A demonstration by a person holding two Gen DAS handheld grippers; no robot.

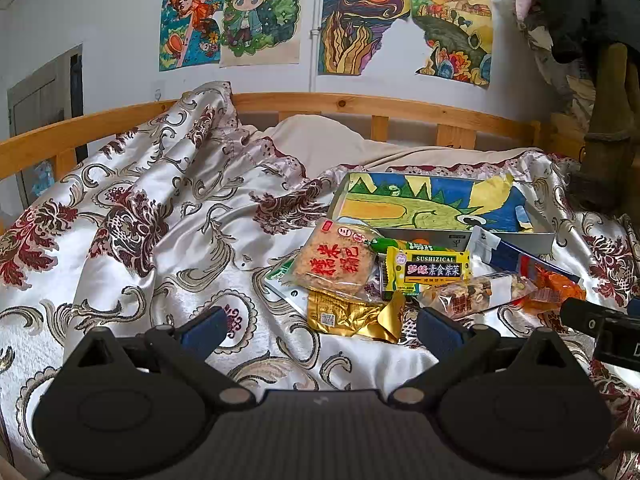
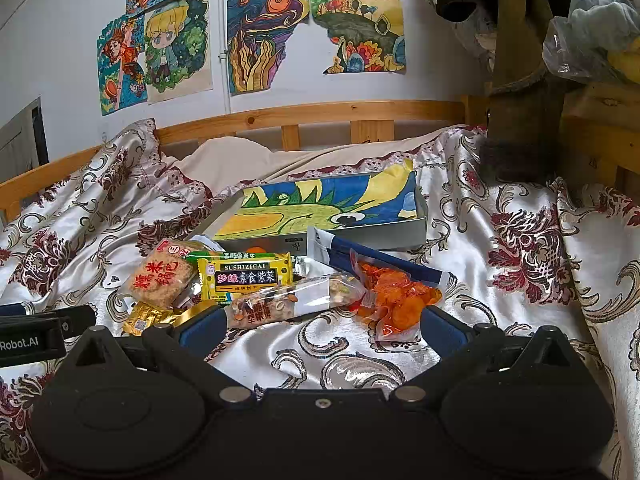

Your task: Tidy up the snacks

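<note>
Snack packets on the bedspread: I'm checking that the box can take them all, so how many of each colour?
Yellow seaweed cracker packet: 1
Gold foil packet: 1
Clear rice cracker packet: 1
Clear nut bar packet: 1
Orange-filled packet: 1
Blue-and-white pouch: 1
Green-edged packets, partly hidden: at least 2
Total: at least 8

Bedroom corner, daylight, bed against a white wall.
Bed [image 1: 152,216] covered by a shiny cream quilt with maroon floral print; pine slatted rail [image 1: 360,106] runs 9 to 3 o'clock behind it. Wall [image 1: 100,20] carries colourful children's drawings [image 1: 256,16] at 12 o'clock. Grey door or panel [image 1: 40,96] at 9 o'clock. Wooden post [image 2: 520,60] with dark clothing at 2 o'clock.
</note>
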